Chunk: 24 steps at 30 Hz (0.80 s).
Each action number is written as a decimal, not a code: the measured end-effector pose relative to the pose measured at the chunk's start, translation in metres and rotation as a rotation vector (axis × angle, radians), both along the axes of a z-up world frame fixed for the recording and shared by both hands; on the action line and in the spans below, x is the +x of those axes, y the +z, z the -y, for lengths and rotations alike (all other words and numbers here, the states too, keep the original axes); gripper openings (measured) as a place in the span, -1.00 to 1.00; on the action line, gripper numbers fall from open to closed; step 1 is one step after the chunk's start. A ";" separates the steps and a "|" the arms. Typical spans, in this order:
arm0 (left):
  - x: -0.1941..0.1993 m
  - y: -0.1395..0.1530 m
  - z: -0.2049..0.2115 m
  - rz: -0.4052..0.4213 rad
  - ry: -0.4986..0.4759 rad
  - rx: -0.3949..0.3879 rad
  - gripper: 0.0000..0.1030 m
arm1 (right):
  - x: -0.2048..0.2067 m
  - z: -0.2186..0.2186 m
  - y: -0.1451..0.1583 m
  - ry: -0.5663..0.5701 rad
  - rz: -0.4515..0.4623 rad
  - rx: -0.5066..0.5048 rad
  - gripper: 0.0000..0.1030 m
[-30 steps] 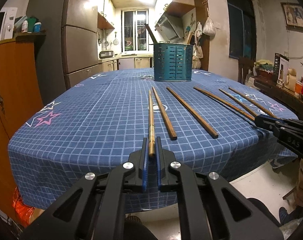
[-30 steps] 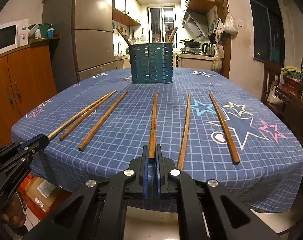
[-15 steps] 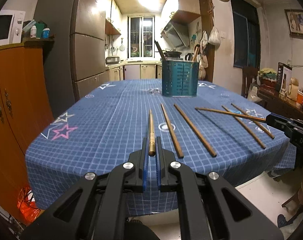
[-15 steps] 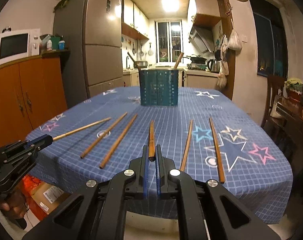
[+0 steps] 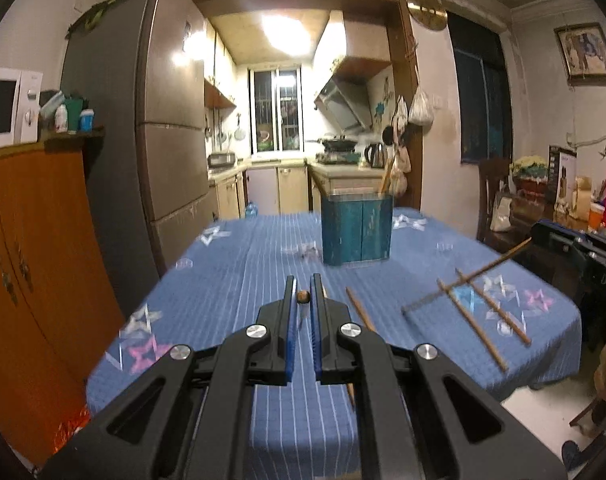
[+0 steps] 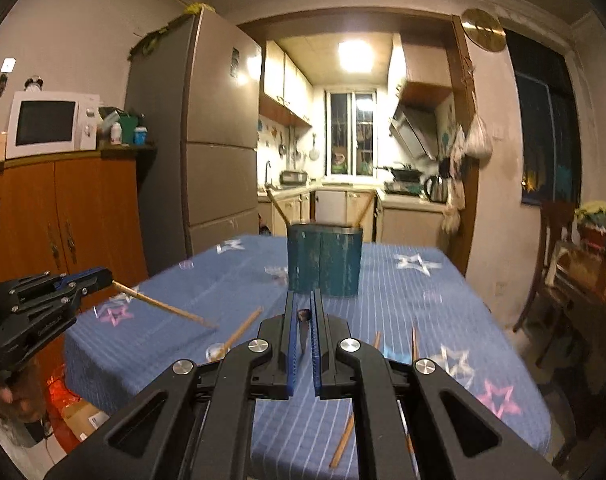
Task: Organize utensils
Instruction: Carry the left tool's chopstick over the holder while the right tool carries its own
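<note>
In the left wrist view my left gripper (image 5: pixel 303 286) is shut on a wooden chopstick (image 5: pixel 303 296), seen end-on and lifted off the blue tablecloth (image 5: pixel 231 280). In its own view, my right gripper (image 6: pixel 303 300) is shut on another chopstick (image 6: pixel 303 315), also raised. Each gripper shows in the other's view: the right one (image 5: pixel 541 234) with its stick (image 5: pixel 463 282) slanting over the table, the left one (image 6: pixel 101 277) with its stick (image 6: pixel 163 306). The teal slotted utensil holder (image 5: pixel 357 230) (image 6: pixel 325 262) stands ahead at the table's middle with a few sticks in it.
Loose chopsticks (image 5: pixel 473 322) (image 6: pixel 239 334) lie on the cloth near the front edge. An orange cabinet (image 6: pixel 83 216) with a microwave (image 6: pixel 47 124) and a tall fridge (image 6: pixel 211 152) stand at the left. A dark side table (image 5: pixel 543 216) with clutter is at the right.
Both grippers rose from the table, each carrying its chopstick up. The far ends lifted off the cloth, and the sticks went from lying flat to pointing almost straight away from the cameras.
</note>
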State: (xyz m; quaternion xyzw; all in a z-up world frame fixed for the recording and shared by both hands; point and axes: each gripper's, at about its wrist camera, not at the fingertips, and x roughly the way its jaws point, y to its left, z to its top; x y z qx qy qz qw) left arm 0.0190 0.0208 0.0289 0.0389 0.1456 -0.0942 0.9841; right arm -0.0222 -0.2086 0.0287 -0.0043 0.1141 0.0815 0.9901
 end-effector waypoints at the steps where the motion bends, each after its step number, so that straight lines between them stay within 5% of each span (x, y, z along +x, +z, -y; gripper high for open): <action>1: 0.008 0.009 0.002 0.009 -0.003 0.008 -0.91 | 0.006 0.002 0.008 0.005 0.007 0.001 -0.86; 6: 0.039 0.028 0.010 0.018 -0.005 0.047 -0.91 | 0.034 0.006 0.032 0.029 0.005 0.002 -0.86; 24: 0.086 0.090 0.024 -0.051 -0.095 -0.021 -0.91 | 0.086 0.008 0.082 0.078 -0.028 0.003 -0.86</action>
